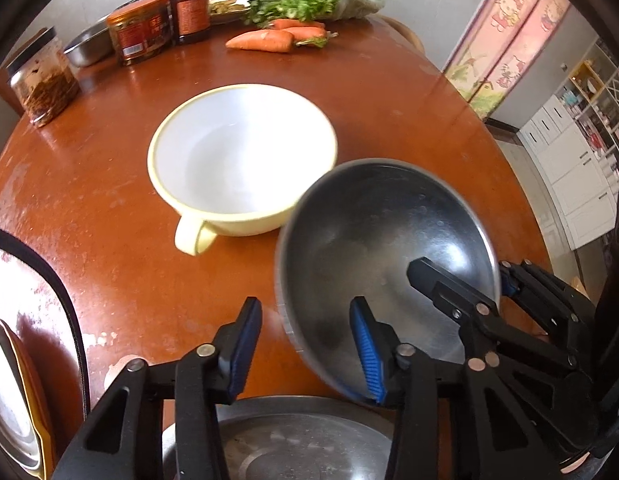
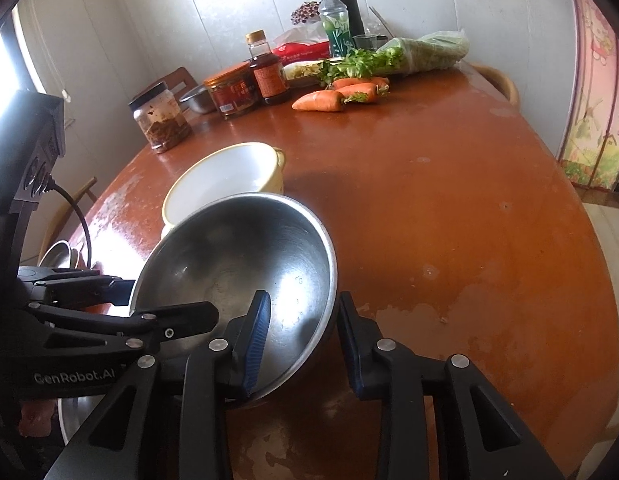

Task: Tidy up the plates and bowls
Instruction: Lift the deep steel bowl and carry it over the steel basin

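A steel bowl [image 1: 389, 248] [image 2: 237, 264] is tilted above the brown table, close to a cream bowl with a handle [image 1: 241, 160] [image 2: 225, 180]. My left gripper [image 1: 305, 348] is open, with one finger inside the steel bowl and the other outside its rim. My right gripper [image 2: 305, 344] is open and straddles the bowl's opposite rim, one finger [image 2: 255, 344] inside and one outside. It shows at the right of the left wrist view [image 1: 461, 284]. A steel plate [image 1: 277, 440] lies below the left gripper.
Carrots [image 1: 265, 38] [image 2: 337, 96], greens [image 2: 389, 60], jars [image 1: 43, 80] [image 2: 161, 118], a sauce bottle [image 2: 269, 72], a drink bottle [image 2: 337, 24] and a small steel bowl [image 1: 89, 46] stand at the far side of the table. A chair back [image 2: 497, 80] is beyond the table edge.
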